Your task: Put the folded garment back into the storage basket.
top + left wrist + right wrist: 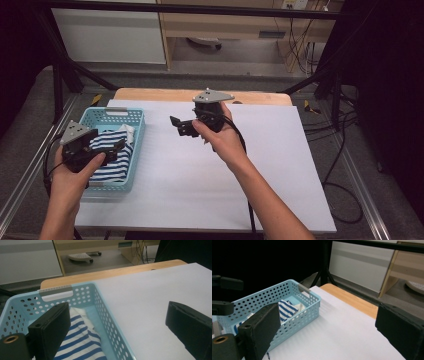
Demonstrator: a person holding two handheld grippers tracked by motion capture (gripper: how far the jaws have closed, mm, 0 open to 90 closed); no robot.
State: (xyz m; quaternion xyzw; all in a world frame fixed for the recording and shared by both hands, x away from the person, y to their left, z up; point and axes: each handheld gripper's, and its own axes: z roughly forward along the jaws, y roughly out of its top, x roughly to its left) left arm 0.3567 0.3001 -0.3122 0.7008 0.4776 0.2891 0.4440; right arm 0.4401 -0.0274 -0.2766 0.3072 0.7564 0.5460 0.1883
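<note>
A light blue perforated basket stands at the left edge of the white sheet, with a blue-and-white striped cloth lying folded inside it. My left gripper hovers over the basket's near half, just above the cloth, open with nothing between its jaws. In the left gripper view the gripper straddles the basket's right wall, with the cloth below its left jaw. My right gripper is held above the sheet's far middle, pointing left toward the basket, open and empty. The cloth shows inside.
A white sheet covers the table, whose wooden far edge shows beyond it. Black frame poles stand at the back corners. Cables lie on the floor to the right, and a cabinet stands behind.
</note>
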